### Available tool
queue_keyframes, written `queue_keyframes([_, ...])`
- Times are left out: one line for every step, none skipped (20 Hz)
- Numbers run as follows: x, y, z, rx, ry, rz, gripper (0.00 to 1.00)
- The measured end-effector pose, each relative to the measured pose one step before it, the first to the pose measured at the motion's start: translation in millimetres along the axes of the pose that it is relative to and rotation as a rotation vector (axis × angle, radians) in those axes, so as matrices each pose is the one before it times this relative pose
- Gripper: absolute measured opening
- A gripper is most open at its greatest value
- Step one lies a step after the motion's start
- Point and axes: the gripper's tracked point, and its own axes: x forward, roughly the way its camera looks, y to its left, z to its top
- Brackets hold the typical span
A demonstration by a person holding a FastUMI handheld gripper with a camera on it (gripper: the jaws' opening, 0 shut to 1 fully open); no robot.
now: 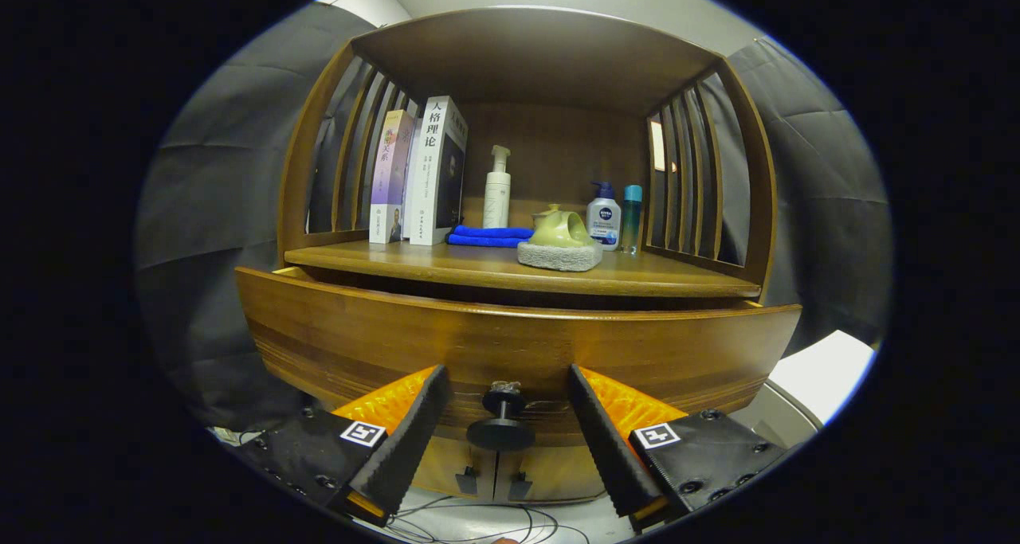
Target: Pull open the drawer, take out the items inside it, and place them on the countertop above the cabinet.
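1. So, gripper (506,385) sits low center, fingers spread apart either side of the knob (502,416), not squeezing it.
2. Drawer (518,345) mid-frame looks slightly pulled out, probably mid-opening.

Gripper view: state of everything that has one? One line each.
drawer: pulled partly open, contents hidden
drawer knob: between the fingers, not gripped
gripper: open, fingers either side of the knob
books: upright on the countertop
pump bottle: upright
teapot: on a grey pad
blue cloth: folded flat
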Motion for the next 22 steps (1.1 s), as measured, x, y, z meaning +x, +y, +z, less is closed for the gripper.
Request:
queue_keyframes([2.88,-0.01,0.91,0.00279,-0.00210,0.00197,0.97])
queue_keyframes([2.47,-0.37,-0.03,-0.00222,0.00117,0.00051,0.97])
queue_keyframes([1.94,-0.23,0.64,-0.00283,0.00002,-0.00142,0.97])
queue_keyframes([1.67,-0.42,0.20,-0.00105,-0.00066,-0.00131,0.97])
queue_keyframes([1.73,-0.36,0.26,-0.00107,0.00000,-0.00009,0.97])
queue_keyframes([1.56,0.27,0.53,0.00406,-0.00191,0.00234,0.97])
queue_keyframes([2.36,0.15,0.57,0.00470,0.00126,0.00341,0.97])
queue_keyframes([2.38,-0.07,0.48,0.00511,-0.00167,0.00405,0.97])
queue_keyframes([2.54,-0.22,0.74,0.00208,0.00190,0.00379,0.97])
queue_keyframes([3.70,-0.67,0.83,0.00250,0.00095,0.00118,0.97])
queue_keyframes([3.02,0.07,-0.16,-0.00404,0.00206,0.00222,0.97])
queue_keyframes([2.03,-0.70,0.08,-0.01022,0.00076,0.00200,0.97])
queue_keyframes([3.48,-0.39,0.51,-0.00768,0.00143,0.00281,0.97])
queue_keyframes([3.29,-0.21,0.07,-0.00279,-0.00037,0.00268,0.97])
queue_keyframes([2.92,-0.24,1.06,0.00184,0.00251,0.00249,0.97])
queue_keyframes([2.72,-0.11,0.43,0.00530,-0.00065,0.00043,0.97])
queue_keyframes([2.82,-0.46,0.74,-0.00023,0.00338,-0.00014,0.97])
queue_keyframes([1.78,-0.29,-0.06,-0.00032,-0.00011,-0.00079,0.97])
queue_keyframes([2.40,-0.84,0.43,-0.00381,-0.00278,0.00088,0.97])
queue_keyframes([0.31,1.09,0.22,0.00406,-0.00107,0.00161,0.97])
queue_keyframes([2.06,-0.66,0.39,0.00605,-0.00612,-0.00404,0.97])
queue_keyframes([0.03,-1.03,1.36,0.01351,-0.00351,-0.00545,0.97])
